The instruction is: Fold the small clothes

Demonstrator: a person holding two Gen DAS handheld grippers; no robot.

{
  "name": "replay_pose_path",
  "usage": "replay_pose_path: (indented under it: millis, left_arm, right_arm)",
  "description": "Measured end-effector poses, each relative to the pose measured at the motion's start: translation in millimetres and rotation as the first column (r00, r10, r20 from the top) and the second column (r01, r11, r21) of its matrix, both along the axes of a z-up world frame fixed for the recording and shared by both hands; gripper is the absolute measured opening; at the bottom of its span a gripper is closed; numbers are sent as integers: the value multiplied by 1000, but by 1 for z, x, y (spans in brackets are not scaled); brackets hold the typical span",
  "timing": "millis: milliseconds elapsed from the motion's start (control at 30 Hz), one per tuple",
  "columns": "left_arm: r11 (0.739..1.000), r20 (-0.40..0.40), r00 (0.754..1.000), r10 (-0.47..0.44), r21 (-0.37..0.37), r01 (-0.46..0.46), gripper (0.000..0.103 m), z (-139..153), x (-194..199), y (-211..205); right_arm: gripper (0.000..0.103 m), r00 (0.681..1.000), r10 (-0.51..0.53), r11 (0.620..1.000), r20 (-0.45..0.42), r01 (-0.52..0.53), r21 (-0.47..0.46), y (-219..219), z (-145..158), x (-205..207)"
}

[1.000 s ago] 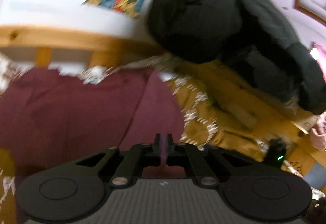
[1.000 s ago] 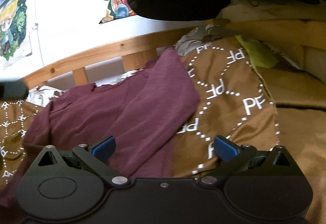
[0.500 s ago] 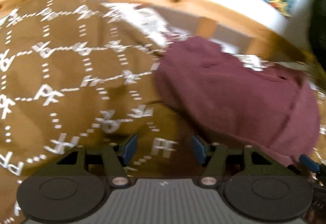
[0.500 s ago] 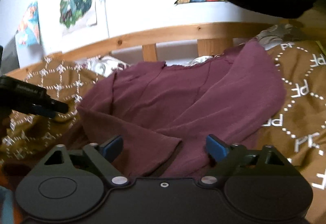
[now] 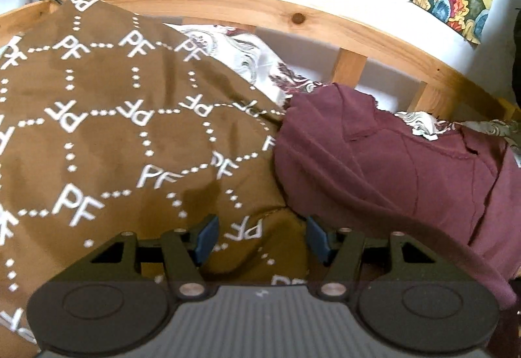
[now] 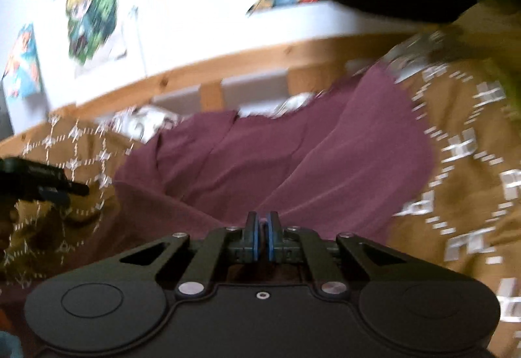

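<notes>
Left wrist view: the left gripper [image 5: 259, 237] has swung away from the dark red shirt [image 5: 390, 169] and now hangs half open over the brown blanket [image 5: 97, 136], holding nothing — the shirt's edge lies just beside its right finger. Plenty of bare blanket to the left; the wooden bed rail [image 5: 293, 16] is behind.

Right wrist view: the right gripper [image 6: 261, 236] has snapped shut at the shirt's [image 6: 293, 156] near edge — probably pinching it, ready to fold.

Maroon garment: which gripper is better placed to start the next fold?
Probably right. The right gripper is shut at the maroon garment's near edge, apparently pinching it; the left gripper is open over the brown patterned blanket, beside the garment.
</notes>
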State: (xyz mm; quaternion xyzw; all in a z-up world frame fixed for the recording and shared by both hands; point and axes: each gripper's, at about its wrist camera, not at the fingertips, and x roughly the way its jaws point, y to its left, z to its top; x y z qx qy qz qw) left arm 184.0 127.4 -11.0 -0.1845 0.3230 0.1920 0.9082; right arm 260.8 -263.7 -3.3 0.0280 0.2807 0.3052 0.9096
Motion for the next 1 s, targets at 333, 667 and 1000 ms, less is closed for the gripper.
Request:
replay_pose_path:
  millis: [333, 667, 1000]
  left_arm:
    - [993, 20, 999, 31, -119, -29, 64, -18, 33, 28]
    - [972, 63, 998, 1, -235, 14, 1, -29, 59, 38]
    - [982, 35, 991, 129, -145, -123, 0, -23, 45, 47]
  right_arm:
    - [26, 987, 73, 993, -146, -59, 101, -11, -17, 8]
    - [31, 985, 82, 997, -151, -79, 22, -4, -27, 5]
    - [7, 975, 189, 982, -116, -186, 35, 5, -16, -6]
